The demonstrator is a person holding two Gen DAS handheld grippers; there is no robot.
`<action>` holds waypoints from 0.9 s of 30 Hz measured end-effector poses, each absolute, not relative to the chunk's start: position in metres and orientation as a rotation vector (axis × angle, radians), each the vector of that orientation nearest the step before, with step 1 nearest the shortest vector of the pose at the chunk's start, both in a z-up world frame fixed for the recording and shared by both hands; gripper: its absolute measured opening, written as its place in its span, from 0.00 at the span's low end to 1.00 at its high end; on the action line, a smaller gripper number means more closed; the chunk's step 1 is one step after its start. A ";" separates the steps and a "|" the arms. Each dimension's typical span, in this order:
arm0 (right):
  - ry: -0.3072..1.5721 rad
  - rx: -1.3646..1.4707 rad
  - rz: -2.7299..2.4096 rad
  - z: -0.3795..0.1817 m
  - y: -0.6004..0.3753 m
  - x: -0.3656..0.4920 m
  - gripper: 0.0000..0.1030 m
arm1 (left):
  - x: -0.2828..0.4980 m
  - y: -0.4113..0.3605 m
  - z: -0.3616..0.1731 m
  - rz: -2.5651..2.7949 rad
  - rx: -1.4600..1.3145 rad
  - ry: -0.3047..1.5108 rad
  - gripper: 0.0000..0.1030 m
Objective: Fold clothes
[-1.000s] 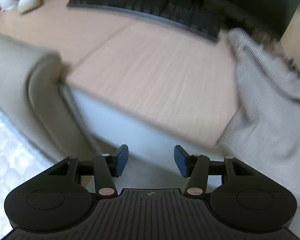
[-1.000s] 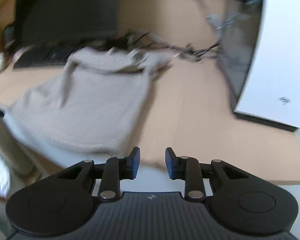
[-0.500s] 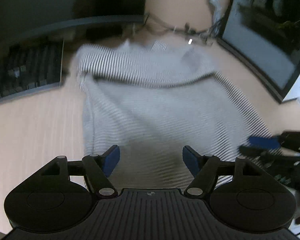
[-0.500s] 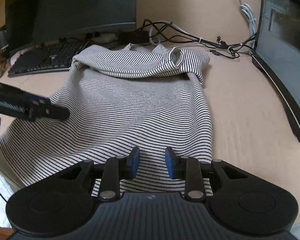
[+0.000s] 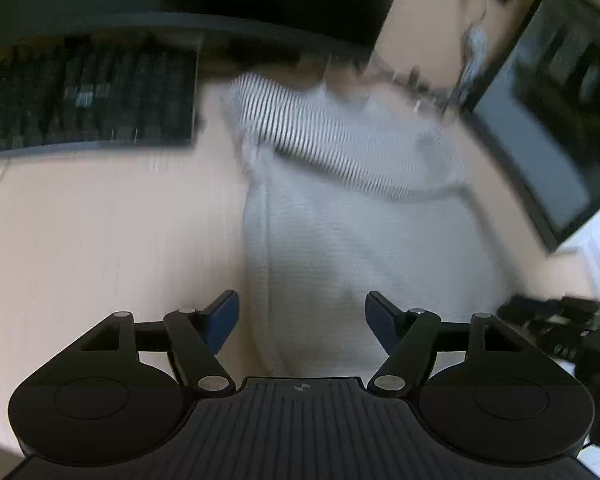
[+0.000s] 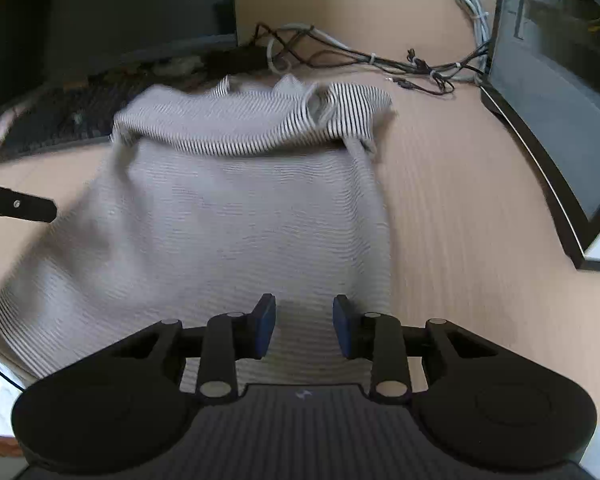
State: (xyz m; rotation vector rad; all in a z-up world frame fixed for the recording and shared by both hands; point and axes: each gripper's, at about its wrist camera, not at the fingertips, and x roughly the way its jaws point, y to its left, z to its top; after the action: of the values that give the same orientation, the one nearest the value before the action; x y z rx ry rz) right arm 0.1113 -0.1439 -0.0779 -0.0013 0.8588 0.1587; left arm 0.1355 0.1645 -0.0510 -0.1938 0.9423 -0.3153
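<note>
A grey-and-white striped shirt (image 6: 240, 220) lies flat on the wooden desk (image 6: 460, 200), its far part folded back into a striped band (image 6: 260, 128). My right gripper (image 6: 304, 304) hovers over the shirt's near hem by the right edge; its jaws are opening, a narrow gap shows, and nothing is pinched. In the left wrist view, my left gripper (image 5: 302, 304) stands wide open above the shirt (image 5: 360, 232), over its left edge, gripping nothing. The left gripper's fingers (image 6: 20, 204) show at the right view's left edge. The picture is blurred.
A black keyboard (image 5: 84, 108) lies left of the shirt, under a dark curved monitor (image 6: 120, 20). A second screen (image 6: 560, 100) stands at the right. Tangled cables (image 6: 360, 56) run behind the shirt. Bare desk shows on both sides.
The left view swung from the desk's front edge onto the shirt, and its jaws spread wider. The right gripper came in over the shirt's near hem; its gap widened slightly.
</note>
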 end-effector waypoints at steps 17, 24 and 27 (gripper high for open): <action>0.676 0.076 0.311 -0.047 -0.149 0.294 0.03 | 0.220 0.095 -0.009 -0.314 -0.136 0.783 0.86; 0.669 0.006 0.248 -0.054 -0.183 0.297 0.04 | 0.260 0.081 -0.045 -0.300 -0.145 0.822 0.93; 0.787 0.007 0.237 -0.087 -0.196 0.299 0.06 | 0.273 0.085 -0.073 -0.238 -0.134 0.905 0.93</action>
State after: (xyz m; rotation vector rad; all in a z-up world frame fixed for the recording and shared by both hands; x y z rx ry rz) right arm 0.2994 -0.1956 -0.0875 0.0073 0.7870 0.2372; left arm 0.2726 0.0852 -0.0730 -0.1342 0.9046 -0.2380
